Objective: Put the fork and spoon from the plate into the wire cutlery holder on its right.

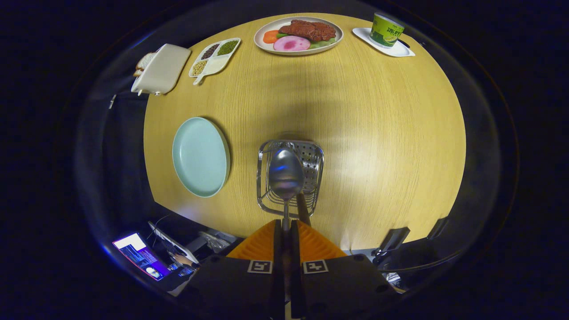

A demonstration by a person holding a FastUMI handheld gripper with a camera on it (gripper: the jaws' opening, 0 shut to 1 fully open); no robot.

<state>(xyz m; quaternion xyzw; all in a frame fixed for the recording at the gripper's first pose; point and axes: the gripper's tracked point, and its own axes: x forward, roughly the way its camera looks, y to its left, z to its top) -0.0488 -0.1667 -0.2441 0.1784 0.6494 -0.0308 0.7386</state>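
Just above the fingertips, at the lower middle of the frame, a metal spoon point(286, 178) has its thin handle pinched between the two fingers of the gripper point(286, 226), which are closed almost together on it, both pressing the handle. Its bowl faces the camera and hangs over the open top of the wire cutlery holder point(311, 156), a metal basket with a perforated wall that stands on the round wooden table point(378, 133). A dark handle point(302, 208) leans against the holder's near rim, just right of the spoon's stem; whether it belongs to the fork cannot be told. Left of the holder, near but apart from it, lies a pale green plate point(200, 155). Along the far edge of the table, from upper left to upper right, sit a white box with bread slices point(161, 69), a divided tray of beans point(215, 55), an oval plate of meat and vegetables point(298, 34), and a green can on a white tray point(386, 30). At lower left, off the table, a laptop screen point(140, 255) glows.
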